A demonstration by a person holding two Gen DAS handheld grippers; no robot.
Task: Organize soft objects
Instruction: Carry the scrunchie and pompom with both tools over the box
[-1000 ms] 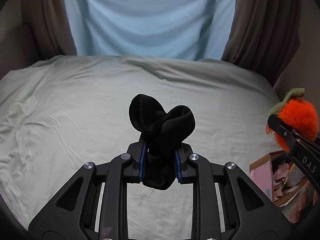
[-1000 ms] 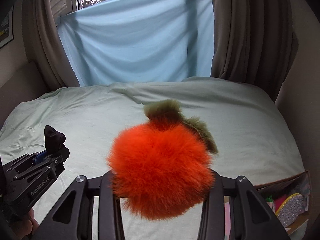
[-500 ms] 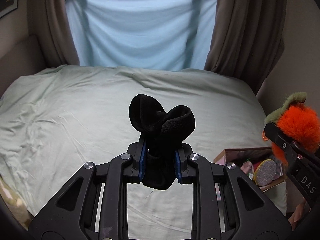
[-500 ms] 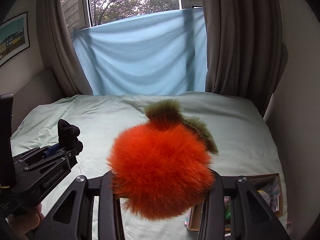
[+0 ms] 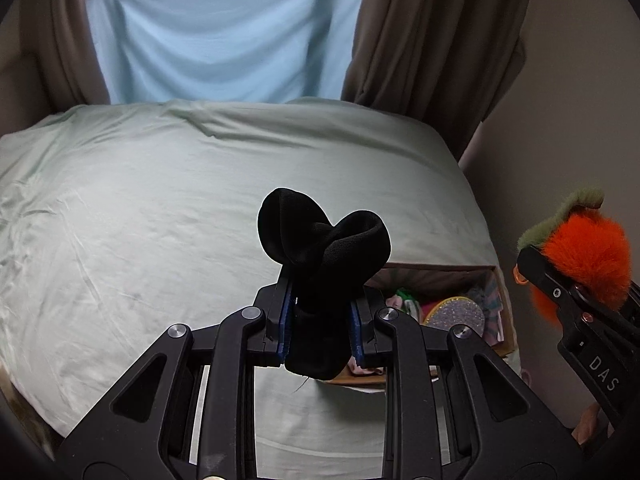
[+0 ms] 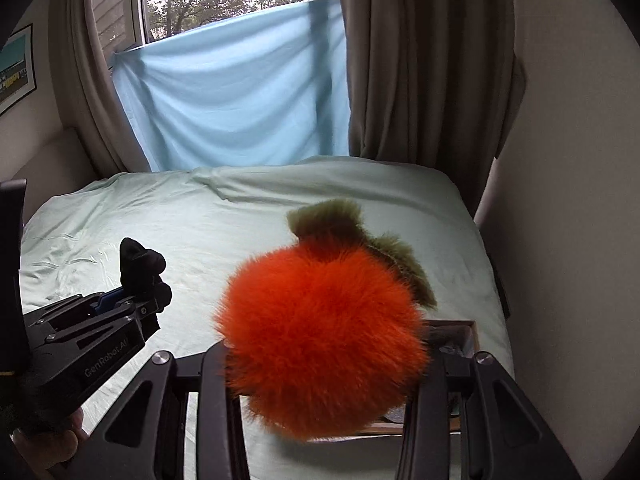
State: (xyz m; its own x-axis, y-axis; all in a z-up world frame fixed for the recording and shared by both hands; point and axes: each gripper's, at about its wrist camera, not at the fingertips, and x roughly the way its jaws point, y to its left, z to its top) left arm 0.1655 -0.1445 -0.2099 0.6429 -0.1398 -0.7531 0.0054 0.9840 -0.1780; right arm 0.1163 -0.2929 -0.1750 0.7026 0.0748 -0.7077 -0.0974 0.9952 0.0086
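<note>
Left wrist view: the left gripper (image 5: 320,330) is clamped on a black sock (image 5: 320,252), its blue pads pressing the bundle from both sides. Compared with 0.5 s ago, the open cardboard box (image 5: 505,312) has slid from 4 o'clock to just right of the fingers, partly hidden behind the sock. I judge the sock is nearly over the box, so the drop is close. The pale green bed (image 5: 160,220) lies bare toward 9 and 12 o'clock, giving open room there. At 3 o'clock the wall (image 5: 560,140) is near, and the box sits at the bed's right edge against it.

Right wrist view: the right gripper (image 6: 326,364) is closed on an orange plush fruit (image 6: 320,340) with olive leaves at 1 o'clock. 1.0 s ago the box showed at 4 o'clock; now it lies under the plush, only its rim visible at 3 o'clock (image 6: 474,334). The left gripper (image 6: 158,296) is at 9 o'clock, apart from the plush. Both loads crowd 1 box beside the wall, so they should probably go in singly.
</note>
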